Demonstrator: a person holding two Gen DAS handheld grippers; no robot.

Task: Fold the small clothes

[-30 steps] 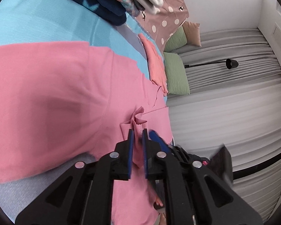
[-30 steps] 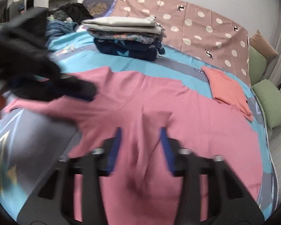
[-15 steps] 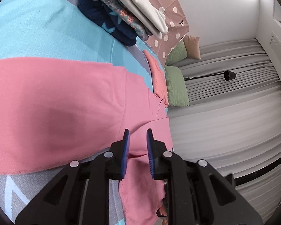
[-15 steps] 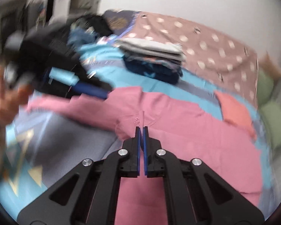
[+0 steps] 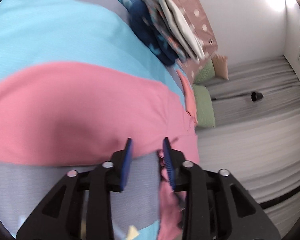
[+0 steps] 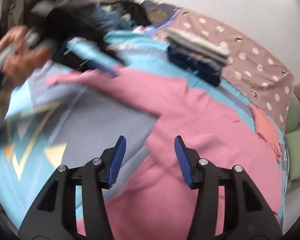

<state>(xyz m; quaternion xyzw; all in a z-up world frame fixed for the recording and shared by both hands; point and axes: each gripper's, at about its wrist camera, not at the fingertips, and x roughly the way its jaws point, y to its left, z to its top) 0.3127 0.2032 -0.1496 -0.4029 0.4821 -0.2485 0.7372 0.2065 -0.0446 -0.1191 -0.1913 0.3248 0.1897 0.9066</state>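
Pink garment lay spread on bed, unfolded; folded stack done. Left tool and right tool were opening, holding nothing.

Pink garment spread flat on bed, sleeve out.

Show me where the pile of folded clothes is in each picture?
Left wrist view: the pile of folded clothes is at the top, right of the middle, leaning over, beyond the pink garment.
Right wrist view: the pile is upper right of the middle, behind the pink garment.
Shared landmark: the brown polka-dot cloth lies right next to the pile in both.
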